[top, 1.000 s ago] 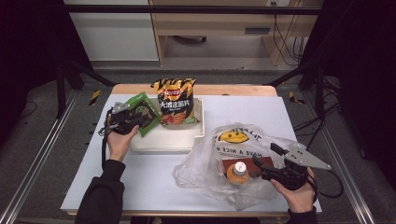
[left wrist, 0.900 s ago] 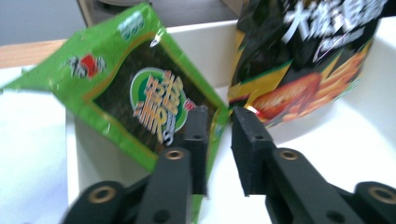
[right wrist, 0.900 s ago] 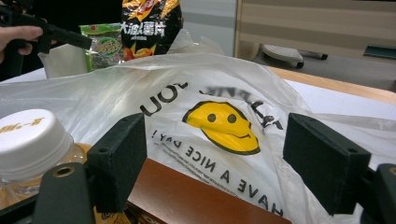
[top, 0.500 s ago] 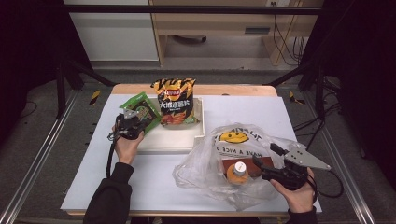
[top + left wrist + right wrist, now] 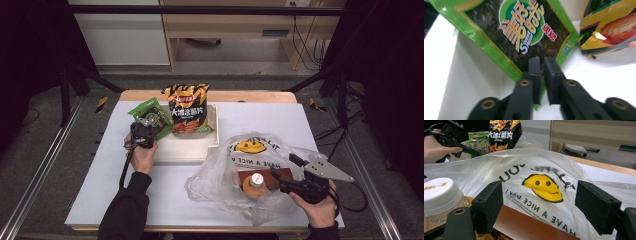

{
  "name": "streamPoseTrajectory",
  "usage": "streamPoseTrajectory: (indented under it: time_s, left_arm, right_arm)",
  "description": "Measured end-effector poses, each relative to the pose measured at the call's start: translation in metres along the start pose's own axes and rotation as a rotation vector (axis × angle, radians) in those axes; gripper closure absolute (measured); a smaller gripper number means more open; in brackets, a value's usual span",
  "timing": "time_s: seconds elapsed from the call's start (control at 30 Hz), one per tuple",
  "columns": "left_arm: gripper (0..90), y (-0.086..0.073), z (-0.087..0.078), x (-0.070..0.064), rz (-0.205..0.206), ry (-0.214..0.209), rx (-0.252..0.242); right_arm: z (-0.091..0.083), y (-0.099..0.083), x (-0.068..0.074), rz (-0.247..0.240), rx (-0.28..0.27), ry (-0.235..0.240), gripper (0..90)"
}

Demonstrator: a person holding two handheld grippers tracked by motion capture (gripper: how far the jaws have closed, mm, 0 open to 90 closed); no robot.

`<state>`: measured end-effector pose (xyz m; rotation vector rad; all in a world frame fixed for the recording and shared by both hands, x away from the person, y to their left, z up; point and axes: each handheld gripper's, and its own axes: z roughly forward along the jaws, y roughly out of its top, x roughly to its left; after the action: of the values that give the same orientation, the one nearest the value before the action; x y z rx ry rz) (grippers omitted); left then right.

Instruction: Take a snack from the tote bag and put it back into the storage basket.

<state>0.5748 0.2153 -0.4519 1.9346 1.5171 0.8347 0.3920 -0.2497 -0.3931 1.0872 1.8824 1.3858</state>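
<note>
High view: my left gripper [image 5: 143, 131] just clamped the green snack pack [image 5: 151, 116] and started lifting; right gripper [image 5: 295, 185] stays apart at the plastic bag [image 5: 250, 150].

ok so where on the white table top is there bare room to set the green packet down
Bare white table top lies between the left forearm and the clear smiley plastic bag, and at the far right corner beyond the bag. It is crowded around the shallow white tray, where the green snack packet and black-and-yellow chip bag sit.
</note>
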Motion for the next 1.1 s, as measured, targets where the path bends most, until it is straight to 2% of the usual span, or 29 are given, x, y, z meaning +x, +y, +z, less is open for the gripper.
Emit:
streamPoseTrajectory:
  time_s: [0.03, 0.2, 0.3, 0.33, 0.37, 0.53, 0.7, 0.73, 0.83, 0.9, 0.97, 1.03, 1.07, 1.1]
  left_arm:
    - [80.4, 0.001, 0.001, -0.001, 0.007, 0.004, 0.013]
    - [78.6, 0.003, 0.002, -0.001, -0.038, 0.005, -0.003]
    - [76.5, 0.003, 0.000, 0.004, -0.115, 0.005, -0.011]
    - [75.8, 0.003, 0.000, 0.006, -0.126, 0.025, -0.008]
    - [75.6, 0.003, -0.001, 0.007, -0.140, 0.023, -0.013]
    - [75.0, 0.004, -0.009, 0.017, -0.200, -0.049, -0.064]
    - [76.8, 0.006, -0.014, 0.027, -0.216, -0.055, -0.072]
    - [77.7, 0.007, -0.015, 0.032, -0.242, -0.094, -0.077]
    - [78.7, 0.012, -0.019, 0.034, -0.218, -0.075, -0.091]
    - [78.7, 0.014, -0.023, 0.040, -0.240, -0.113, -0.137]
    - [79.1, 0.017, -0.026, 0.046, -0.206, -0.139, -0.153]
    - [81.8, 0.018, -0.030, 0.054, -0.232, -0.180, -0.193]
    - [83.8, 0.019, -0.032, 0.058, -0.241, -0.183, -0.212]
    - [84.6, 0.020, -0.035, 0.061, -0.231, -0.173, -0.225]
  right_arm:
    - [0.000, 0.000, 0.000, -0.001, 0.000, 0.000, 22.6]
    - [0.000, 0.000, 0.000, 0.001, 0.000, 0.001, 22.6]
    - [0.000, 0.000, -0.001, 0.001, 0.000, -0.001, 22.6]
    - [-0.001, 0.000, 0.000, 0.002, 0.000, -0.002, 22.6]
    - [-0.001, 0.000, 0.000, 0.000, -0.001, -0.001, 22.6]
    - [-0.002, 0.000, -0.001, 0.002, -0.003, 0.000, 22.6]
    - [-0.001, 0.000, -0.001, -0.001, -0.002, -0.003, 22.7]
    - [-0.001, 0.000, 0.000, -0.001, -0.002, -0.003, 22.7]
    - [-0.001, 0.000, -0.001, -0.002, 0.000, -0.004, 22.8]
    - [-0.001, -0.001, -0.002, -0.001, 0.001, -0.006, 22.9]
    - [-0.001, -0.001, -0.002, 0.000, 0.000, -0.006, 23.0]
    - [-0.001, -0.001, -0.002, -0.001, 0.000, -0.005, 23.1]
    - [-0.001, -0.001, -0.002, -0.002, 0.000, -0.005, 23.1]
    - [-0.001, -0.001, -0.002, -0.003, 0.001, -0.006, 23.1]
